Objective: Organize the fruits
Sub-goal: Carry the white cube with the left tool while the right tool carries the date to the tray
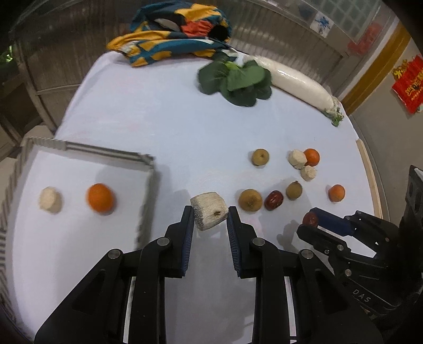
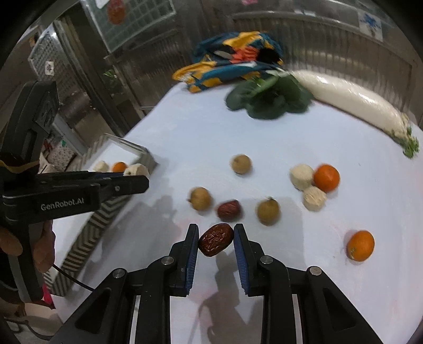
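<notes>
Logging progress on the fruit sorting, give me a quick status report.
Left gripper shut on pale chunk, beside tray. Right gripper shut on red date. Tray holds orange, pale piece. Path looks unobstructed.

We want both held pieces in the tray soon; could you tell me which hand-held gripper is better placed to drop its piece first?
Left. The left hand-held gripper holds the pale cut chunk just beside the white ridged tray; the right hand-held gripper, holding the wrinkled red date, is farther away.

A white-covered table [image 1: 158, 119] fills the view ahead. Beyond its far edge runs a corrugated metal wall [image 2: 330, 45]; a glass-block window [image 2: 137, 23] sits far left, a red poster [image 1: 409, 84] far right.
</notes>
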A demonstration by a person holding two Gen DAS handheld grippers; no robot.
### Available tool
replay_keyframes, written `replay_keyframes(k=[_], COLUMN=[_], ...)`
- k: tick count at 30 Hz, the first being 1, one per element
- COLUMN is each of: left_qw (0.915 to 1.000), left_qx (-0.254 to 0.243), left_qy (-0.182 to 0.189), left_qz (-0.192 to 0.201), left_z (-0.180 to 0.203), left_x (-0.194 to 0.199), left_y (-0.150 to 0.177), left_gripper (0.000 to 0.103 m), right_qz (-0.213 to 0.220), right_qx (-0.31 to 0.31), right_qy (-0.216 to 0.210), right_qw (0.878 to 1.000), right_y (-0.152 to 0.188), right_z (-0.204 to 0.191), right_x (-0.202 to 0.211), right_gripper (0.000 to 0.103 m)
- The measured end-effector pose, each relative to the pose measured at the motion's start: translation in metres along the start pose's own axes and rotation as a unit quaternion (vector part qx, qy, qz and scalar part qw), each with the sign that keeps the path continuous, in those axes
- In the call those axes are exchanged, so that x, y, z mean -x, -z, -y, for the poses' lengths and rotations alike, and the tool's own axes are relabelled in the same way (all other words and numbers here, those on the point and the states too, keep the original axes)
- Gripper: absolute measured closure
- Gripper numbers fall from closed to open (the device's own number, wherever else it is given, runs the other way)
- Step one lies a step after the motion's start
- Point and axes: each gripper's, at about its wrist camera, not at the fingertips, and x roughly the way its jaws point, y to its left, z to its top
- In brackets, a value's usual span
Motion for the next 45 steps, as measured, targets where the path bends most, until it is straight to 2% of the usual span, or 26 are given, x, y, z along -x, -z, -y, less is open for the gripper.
replay_keyframes(k=[11,19,26,32,37,43,45], left_qw=[0.9976,0.9924,0.988,0.9867,0.9876,0.9878,0.9874], left_qx=[0.046,0.089,0.111,0.121,0.115,0.116,0.118], left_qy=[-0.047,-0.082,-0.107,-0.108,-0.105,-0.103,-0.105], left_qz=[0.021,0.024,0.0,-0.015,-0.019,-0.014,-0.013], left_z=[-0.069,-0.126,-0.162,-0.178,-0.178,-0.18,-0.181], left_x=[0.055,0.064,0.045,0.022,0.002,-0.01,-0.01], left_y=[0.016,0.024,0.029,0.025,0.013,0.001,-0.001], left_gripper=[0.078,0.078,0.078,0.079,0.079,0.079,0.079], right_qz=[0.007,-0.002,-0.025,-0.057,-0.081,-0.078,-0.076], right_qx=[0.053,0.094,0.119,0.126,0.139,0.139,0.136], right_qy=[-0.046,-0.07,-0.092,-0.104,-0.08,-0.043,-0.048], right_qw=[0.998,0.993,0.988,0.985,0.984,0.986,0.987], right_y=[-0.02,-0.039,-0.051,-0.055,-0.06,-0.069,-0.07], right_z=[-0.07,-0.121,-0.154,-0.168,-0.17,-0.162,-0.16], right_x=[-0.014,-0.04,-0.069,-0.104,-0.132,-0.147,-0.148], right_gripper=[0.077,0.077,0.077,0.077,0.077,0.077,0.077])
